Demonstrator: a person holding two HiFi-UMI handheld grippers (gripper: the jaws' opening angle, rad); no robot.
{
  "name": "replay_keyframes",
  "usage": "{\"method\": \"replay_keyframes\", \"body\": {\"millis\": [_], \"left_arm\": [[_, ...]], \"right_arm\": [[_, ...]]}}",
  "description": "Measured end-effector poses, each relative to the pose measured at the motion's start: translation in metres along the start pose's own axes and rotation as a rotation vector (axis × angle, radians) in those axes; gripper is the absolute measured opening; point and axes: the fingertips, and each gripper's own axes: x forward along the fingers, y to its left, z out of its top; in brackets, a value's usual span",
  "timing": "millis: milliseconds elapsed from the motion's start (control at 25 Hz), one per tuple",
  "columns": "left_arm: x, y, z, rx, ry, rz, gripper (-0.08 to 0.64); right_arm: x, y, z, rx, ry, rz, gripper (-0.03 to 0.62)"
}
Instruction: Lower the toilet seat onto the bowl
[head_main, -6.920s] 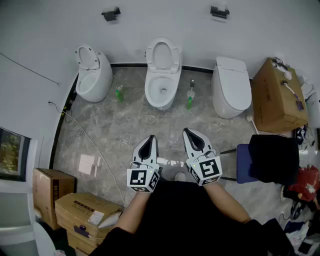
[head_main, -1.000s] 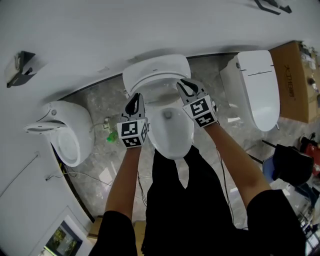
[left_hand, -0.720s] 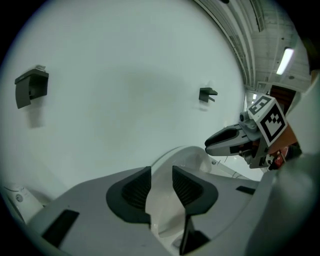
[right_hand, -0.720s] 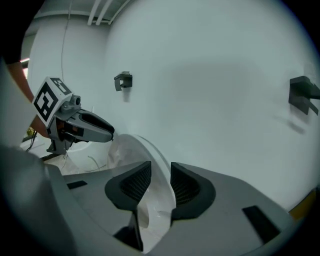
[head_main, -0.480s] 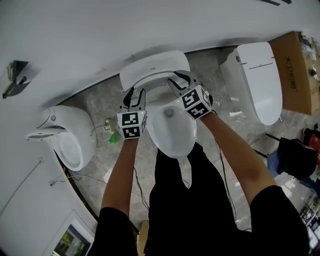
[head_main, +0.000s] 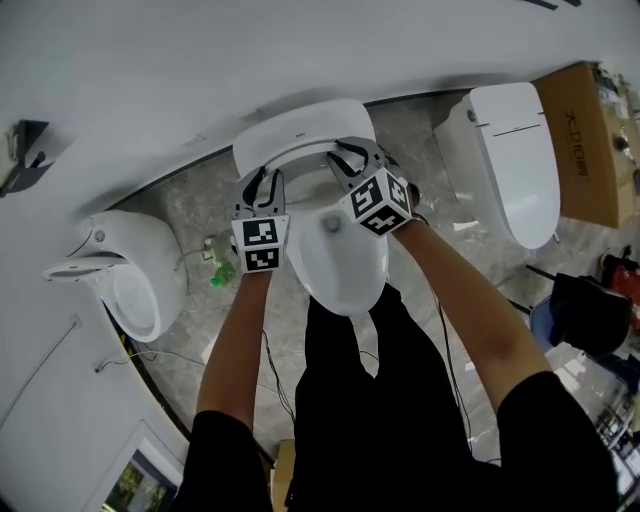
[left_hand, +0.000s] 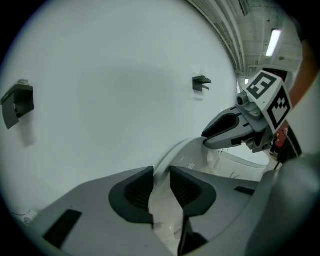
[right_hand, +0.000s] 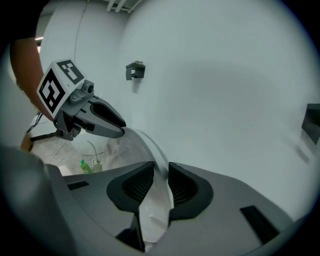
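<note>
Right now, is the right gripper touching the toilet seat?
Touching. The right gripper view shows the right gripper, whose jaws have just been closing, with both pads pressed against the rim of the upright toilet seat between them.

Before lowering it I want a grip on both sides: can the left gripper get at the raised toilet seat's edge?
Probably yes: nothing blocks it. The edge of the toilet seat already runs between the jaws of the left gripper, which have just been closing onto it.
</note>
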Motion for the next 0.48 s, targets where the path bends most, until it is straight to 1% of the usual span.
{"method": "replay_keyframes", "body": {"millis": [160,280,480], "left_arm": [[-0.001,-0.002,0.0,0.005,0.003,-0.008,0.1],[-0.004,-0.003,0.0,-0.01,0.003,-0.01,0.098],[-0.015,-0.01,-0.001,-0.024,-0.007,-0.006,0.097]], "right_arm": [[0.0,0.0,-0.002,-0.04,0.019,0.013,0.107],[0.0,0.004,-0.002,-0.095,0.033,0.025,0.11],[-0.008,0.008,-0.004,-0.09,0.023,0.073,0.141]]}}
